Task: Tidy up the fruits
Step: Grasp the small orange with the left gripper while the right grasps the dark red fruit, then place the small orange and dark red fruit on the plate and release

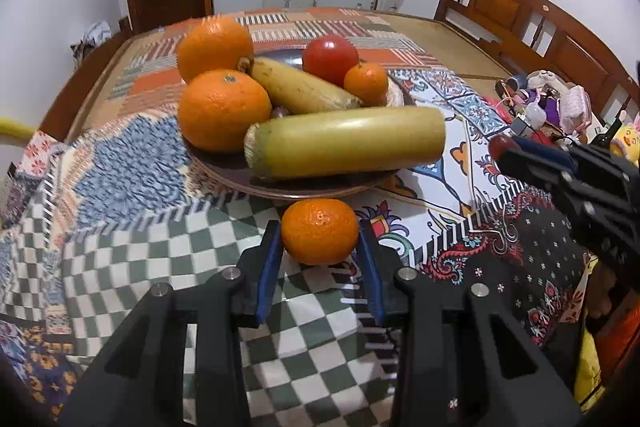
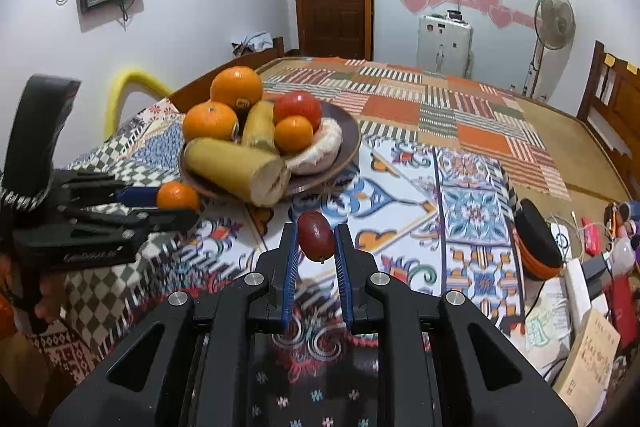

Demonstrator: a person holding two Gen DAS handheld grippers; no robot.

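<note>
A brown plate point(image 1: 304, 191) point(image 2: 352, 139) on the patchwork cloth holds two oranges point(image 1: 224, 109), two yellow bananas point(image 1: 348, 141), a red round fruit point(image 1: 330, 55) and a small mandarin point(image 1: 366, 83). My left gripper point(image 1: 320, 229) point(image 2: 188, 205) is shut on another small mandarin point(image 1: 319, 231) point(image 2: 177, 195) just in front of the plate's near rim. Both blue pads press its sides. My right gripper point(image 2: 316, 239) point(image 1: 502, 151) is shut on a small dark red oval fruit point(image 2: 315, 237) point(image 1: 499, 147), held above the cloth to the right of the plate.
Toys, a bottle and small items point(image 1: 560, 107) crowd the right edge. A black and orange case point(image 2: 538, 239) and papers point(image 2: 588, 359) lie at the right. A wooden headboard point(image 1: 520, 11), a fan point(image 2: 554, 21) and a white case point(image 2: 444, 45) stand behind.
</note>
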